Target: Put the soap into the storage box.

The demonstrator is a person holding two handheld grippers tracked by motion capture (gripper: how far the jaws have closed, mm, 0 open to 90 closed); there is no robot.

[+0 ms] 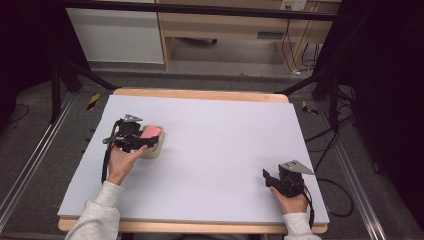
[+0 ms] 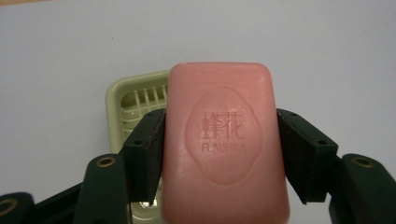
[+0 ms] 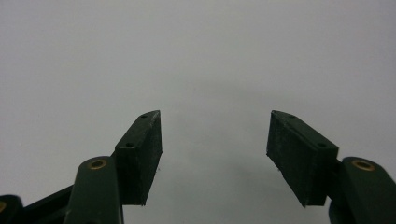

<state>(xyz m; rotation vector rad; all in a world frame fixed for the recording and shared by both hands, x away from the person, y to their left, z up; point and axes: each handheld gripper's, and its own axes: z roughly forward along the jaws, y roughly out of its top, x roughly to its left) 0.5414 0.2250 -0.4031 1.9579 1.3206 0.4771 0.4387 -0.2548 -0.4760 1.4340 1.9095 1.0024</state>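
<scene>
Two claws at work over the pale counter [image 1: 215, 150]. Soap dish [image 2: 122, 105] — pale green, slatted, sitting at the counter's left part — waiting just under the load. Pink soap bar [image 2: 224, 140] pinched flat between the left claw [image 2: 223, 154] pads, hovering over the dish; best lowered level, centred, then released. Right claw [image 3: 215, 154] spread, empty, resting well apart.

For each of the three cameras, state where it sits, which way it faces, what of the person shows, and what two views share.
High view: above the person's side, facing forward and down on the table; forearms and both hand-held grippers show.
Left gripper view: on the left hand-held gripper, looking along jaws clamping pink soap over the green soap dish.
Right gripper view: on the right hand-held gripper, facing bare table between open jaws.
High and left gripper views share soap and dish.
</scene>
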